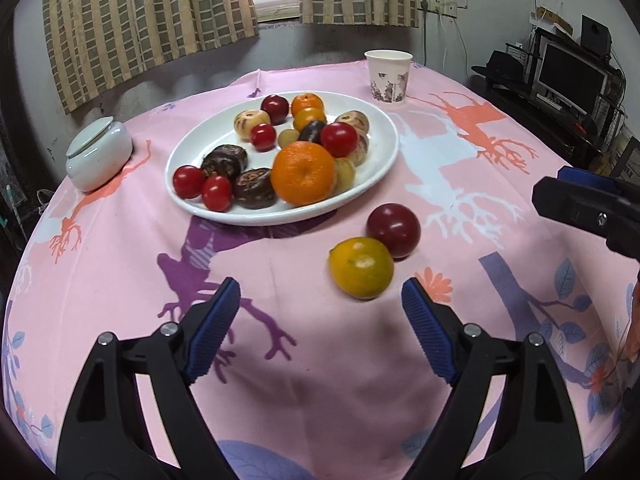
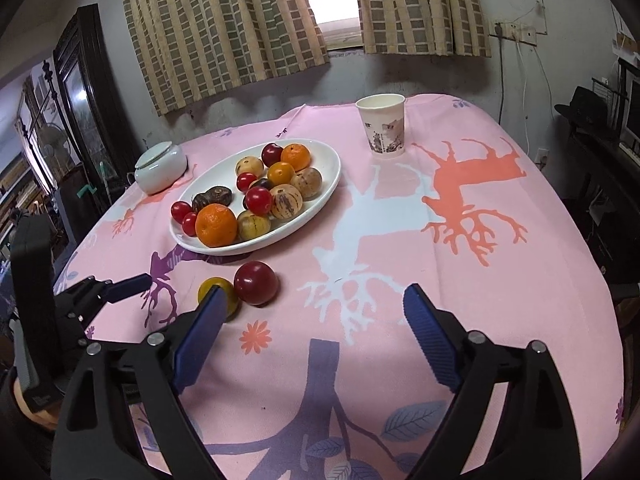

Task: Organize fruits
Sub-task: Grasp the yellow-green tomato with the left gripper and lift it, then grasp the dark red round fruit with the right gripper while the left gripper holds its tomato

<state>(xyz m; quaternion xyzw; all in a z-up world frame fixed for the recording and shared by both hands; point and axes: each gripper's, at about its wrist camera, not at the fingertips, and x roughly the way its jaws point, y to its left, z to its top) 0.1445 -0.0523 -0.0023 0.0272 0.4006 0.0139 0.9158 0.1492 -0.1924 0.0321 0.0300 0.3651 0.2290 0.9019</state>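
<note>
A yellow-orange citrus (image 1: 361,267) and a glossy dark-red plum (image 1: 393,231) are seen touching on the pink cloth (image 1: 304,360). Both the left gripper (image 1: 320,312) and the right gripper (image 2: 312,316) are held wide open, empty.

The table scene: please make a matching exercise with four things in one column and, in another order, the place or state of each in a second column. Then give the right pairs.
Things:
1. dark red plum
2. big orange
3. paper cup
4. white lidded jar

Places or states:
A. on the white plate, at its near edge
B. on the pink tablecloth, touching the yellow citrus fruit
C. left of the plate, lid on
D. upright beyond the plate, to its right, at the far side of the table

Pairs: 1-B, 2-A, 3-D, 4-C
</note>
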